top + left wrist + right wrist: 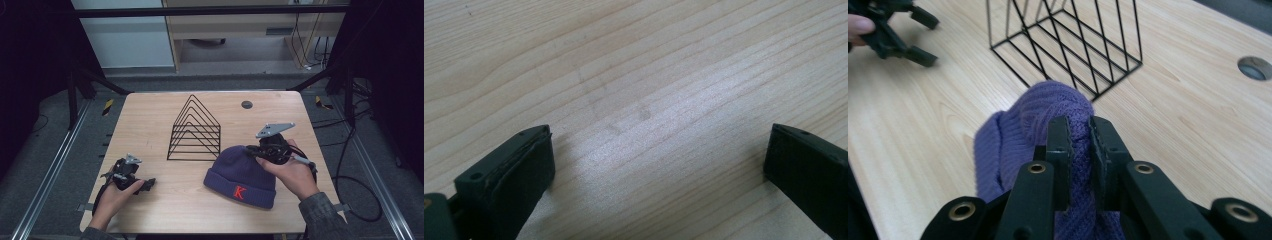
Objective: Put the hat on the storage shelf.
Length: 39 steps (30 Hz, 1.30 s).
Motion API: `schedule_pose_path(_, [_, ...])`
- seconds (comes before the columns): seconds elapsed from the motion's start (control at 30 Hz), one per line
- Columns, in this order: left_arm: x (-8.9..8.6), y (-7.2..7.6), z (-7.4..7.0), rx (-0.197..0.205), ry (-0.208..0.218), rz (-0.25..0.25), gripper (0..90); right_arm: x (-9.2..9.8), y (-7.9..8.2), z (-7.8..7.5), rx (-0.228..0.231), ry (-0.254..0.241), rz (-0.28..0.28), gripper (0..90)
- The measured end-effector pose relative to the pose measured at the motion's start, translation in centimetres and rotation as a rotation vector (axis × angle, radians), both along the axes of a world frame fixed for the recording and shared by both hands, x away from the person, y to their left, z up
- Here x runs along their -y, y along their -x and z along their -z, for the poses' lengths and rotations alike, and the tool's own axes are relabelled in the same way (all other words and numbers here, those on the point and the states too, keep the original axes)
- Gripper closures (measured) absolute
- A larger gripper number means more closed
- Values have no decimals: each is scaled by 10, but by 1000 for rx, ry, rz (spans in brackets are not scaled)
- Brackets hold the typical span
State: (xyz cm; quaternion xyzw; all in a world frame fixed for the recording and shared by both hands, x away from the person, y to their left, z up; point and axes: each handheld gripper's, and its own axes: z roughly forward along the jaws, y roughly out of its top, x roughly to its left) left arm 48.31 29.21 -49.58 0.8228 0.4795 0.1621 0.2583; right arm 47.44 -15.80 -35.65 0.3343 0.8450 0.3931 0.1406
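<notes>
Purple knit beanie (1013, 145) fabric is pinched between the jaws of the right hand-held gripper (1079, 131), which have closed tight on a fold at the crown. In the high view that hand-held gripper (255, 150) sits at the hat's upper right edge, while the folded brim with its red letter lies on the worktop (150, 125) below and to its left. Gripping the crown rather than the thick brim looks deliberate: the thin knit bunches easily between narrow jaws, and the heavier brim should hang down if the hat is raised. Ahead of the right hand-held gripper, just beyond the beanie, stands a black wire rack (195, 131) with triangular dividers, upright and apart from the hat; it seems the likely place for the hat, though that is only a guess.

Resting on the worktop well to the left of the beanie, the left hand-held gripper (147, 185) has its jaws spread wide with bare wood between them, holding nothing, apparently parked out of the way.
</notes>
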Motion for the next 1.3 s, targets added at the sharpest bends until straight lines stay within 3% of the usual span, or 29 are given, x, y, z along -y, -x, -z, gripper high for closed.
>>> schedule_pose_path(0.3, [0,0,0,1,1,1,0,-2,4,-23,40,-12,-38,806])
schedule_pose_path(0.53, [1,0,0,1,0,7,0,3,-2,-38,62,-20,-33,806])
schedule_pose_path(0.77, [3,0,0,4,4,15,0,8,-6,-47,65,-60,-22,806])
schedule_pose_path(0.9, [4,0,1,6,4,45,0,10,-6,-51,70,-80,-18,806])
schedule_pose_path(1.2, [4,-1,-2,0,-2,59,33,14,-7,-60,81,-80,-19,806])
schedule_pose_path(1.3, [4,0,-4,17,-3,57,49,16,-8,-65,88,-82,-17,806])
